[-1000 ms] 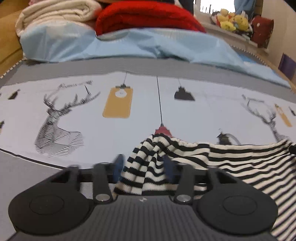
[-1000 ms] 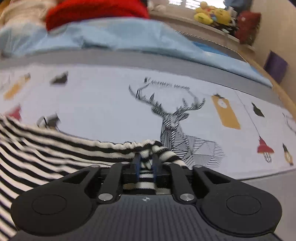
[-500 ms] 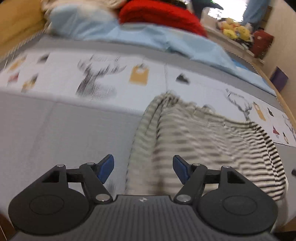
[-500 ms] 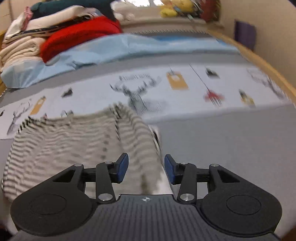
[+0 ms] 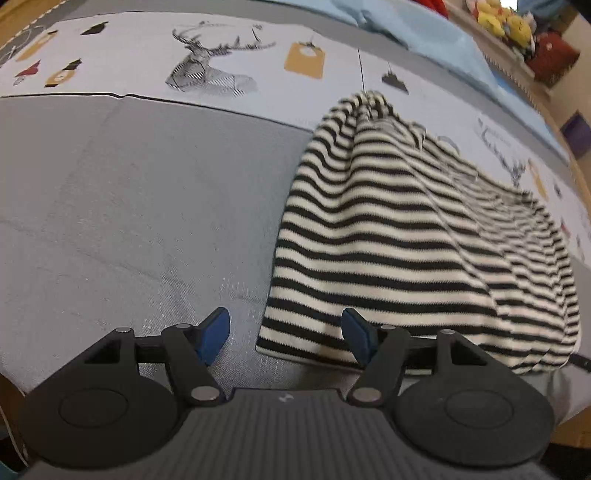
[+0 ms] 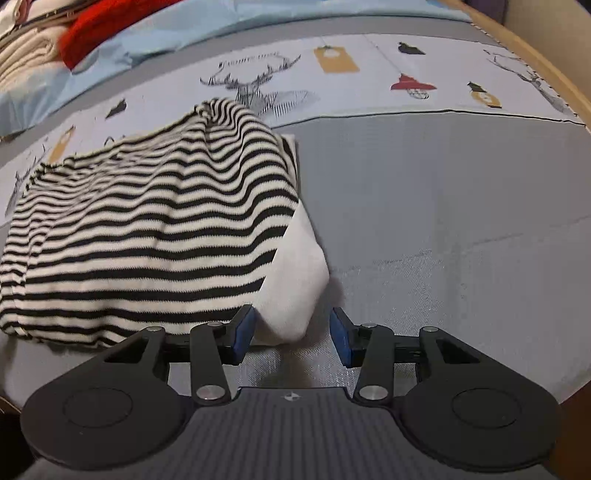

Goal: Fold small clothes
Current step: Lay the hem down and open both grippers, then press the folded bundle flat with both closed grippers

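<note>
- Where the left wrist view looks along its fingers, the left hand-held gripper (image 5: 285, 335) stands wide, its blue pads (image 5: 213, 334) apart and holding nothing
- Its right pad sits at the near hem of the striped garment (image 5: 388, 236), while the left pad is over bare grey bed cover (image 5: 122, 206)
- That black-and-white striped garment lies folded on the bed, its near hem by the front edge and its far end bunched up on the printed strip (image 5: 147, 62)
- Printed there are a deer head (image 5: 207, 70), an orange tag (image 5: 304, 61) and small lamps; script beside a second deer at the right is too blurred to read
- Yellow plush toys (image 5: 506, 20) sit on a far ledge
- From the right wrist view, the right hand-held gripper (image 6: 291, 334) is likewise wide and grips nothing
- A plain white part (image 6: 295, 280) of the garment pokes out from under the striped layer (image 6: 147, 221) and lies between the pads, touching or nearly touching the left one
- Script above the deer print (image 6: 258, 86) cannot be read
- A red blanket (image 6: 103, 26) and cream blanket (image 6: 26, 62) are piled beyond a pale blue sheet (image 6: 221, 26)
</note>
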